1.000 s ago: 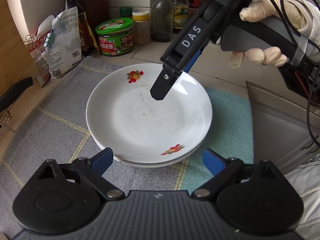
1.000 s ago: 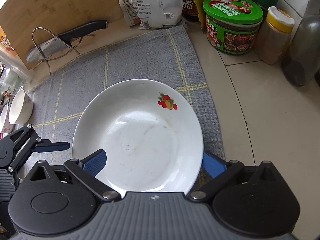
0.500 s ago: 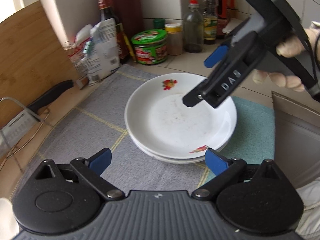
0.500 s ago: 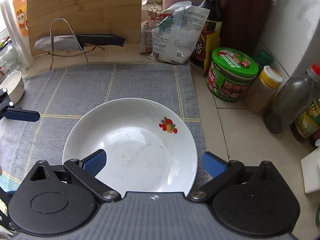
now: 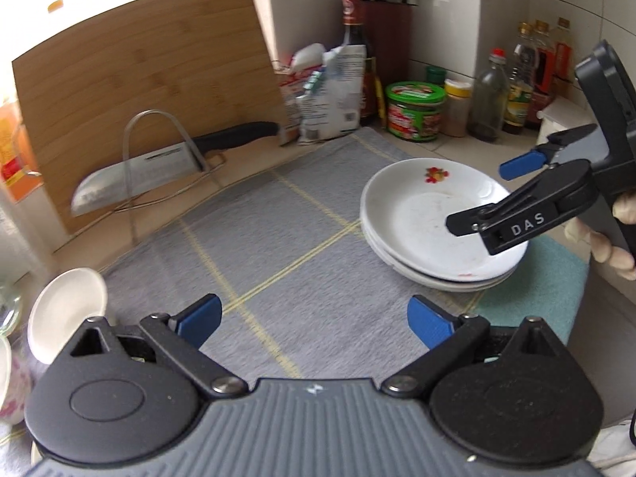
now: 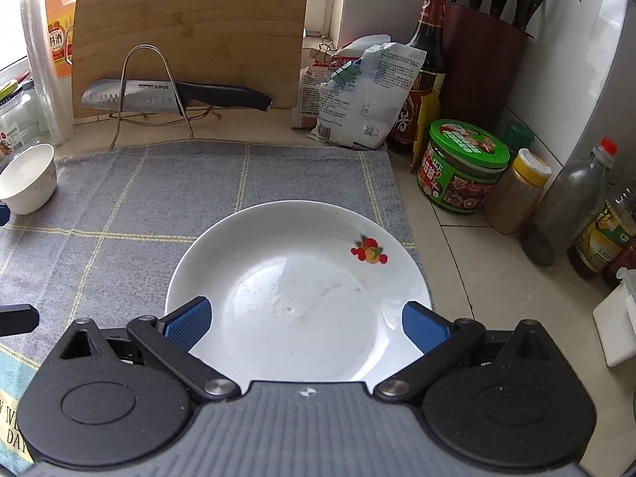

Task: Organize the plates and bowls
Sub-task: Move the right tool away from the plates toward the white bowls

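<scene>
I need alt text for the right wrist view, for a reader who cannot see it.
A white round plate with a fruit print lies on a grey checked cloth, just ahead of the open right tool. Behind stand a bamboo cutting board, a black-handled kitchen knife on a wire rack, and a small white bowl at left.
</scene>
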`<state>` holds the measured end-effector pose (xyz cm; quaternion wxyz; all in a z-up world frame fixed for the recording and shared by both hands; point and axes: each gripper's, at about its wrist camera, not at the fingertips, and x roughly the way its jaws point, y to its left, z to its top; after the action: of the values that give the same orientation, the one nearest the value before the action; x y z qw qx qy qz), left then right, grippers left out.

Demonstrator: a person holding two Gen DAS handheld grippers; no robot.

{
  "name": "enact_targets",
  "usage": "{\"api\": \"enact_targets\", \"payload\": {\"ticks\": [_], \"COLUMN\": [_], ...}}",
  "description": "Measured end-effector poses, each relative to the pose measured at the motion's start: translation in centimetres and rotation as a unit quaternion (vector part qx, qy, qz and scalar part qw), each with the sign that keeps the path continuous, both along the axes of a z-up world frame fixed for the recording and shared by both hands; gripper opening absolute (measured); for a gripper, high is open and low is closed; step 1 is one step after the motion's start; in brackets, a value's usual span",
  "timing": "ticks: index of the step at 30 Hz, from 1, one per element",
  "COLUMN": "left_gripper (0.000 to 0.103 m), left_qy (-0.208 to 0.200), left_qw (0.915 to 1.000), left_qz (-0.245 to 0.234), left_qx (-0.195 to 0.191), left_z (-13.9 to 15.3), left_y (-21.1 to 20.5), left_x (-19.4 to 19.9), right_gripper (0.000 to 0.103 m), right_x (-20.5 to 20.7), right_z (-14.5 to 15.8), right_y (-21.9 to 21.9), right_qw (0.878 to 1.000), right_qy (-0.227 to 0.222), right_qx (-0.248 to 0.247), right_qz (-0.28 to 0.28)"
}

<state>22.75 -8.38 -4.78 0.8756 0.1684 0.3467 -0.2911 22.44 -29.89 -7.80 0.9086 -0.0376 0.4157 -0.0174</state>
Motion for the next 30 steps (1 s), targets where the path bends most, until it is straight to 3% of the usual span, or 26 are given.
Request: {"api": "enact_targets", "payload": {"ticks": [4, 10, 18, 24, 30], "left_gripper": [0.100, 0.100, 0.100, 0.100, 0.100], "left_qy": [-0.021, -0.022, -0.013, 0.013, 0.019], "left_qw": [0.9994, 0.9988, 0.9935, 0.9864, 0.9800], "left_qz": [0.026, 0.044, 0.112, 0.164, 0.197], "left_qx": [0.007, -0.003, -0.010, -0.001, 0.025], "left_z": [0.3, 0.7, 0.8, 0.2, -0.1], "left_y": [2.7, 7.5, 11.5, 12.2, 12.6], "left_x": [-1.2, -2.2, -3.6, -4.0, -4.7], "right_gripper": [0.103, 0.103, 0.103, 0.103, 0.103], "right_x": [-1.1, -1.9, -0.7, 0.6, 1.2], "right_z": [0.4, 0.7, 1.0, 0.5, -0.3], "right_y": [2.1, 6.6, 12.2, 14.9, 16.7], "right_qw": [1.000, 1.000, 0.994, 0.977, 0.963], "right_qy": [-0.017, -0.027, -0.026, -0.037, -0.033], "right_qx": [0.010, 0.010, 0.015, 0.034, 0.053], "right_qz": [-0.011, 0.007, 0.109, 0.205, 0.262]}}
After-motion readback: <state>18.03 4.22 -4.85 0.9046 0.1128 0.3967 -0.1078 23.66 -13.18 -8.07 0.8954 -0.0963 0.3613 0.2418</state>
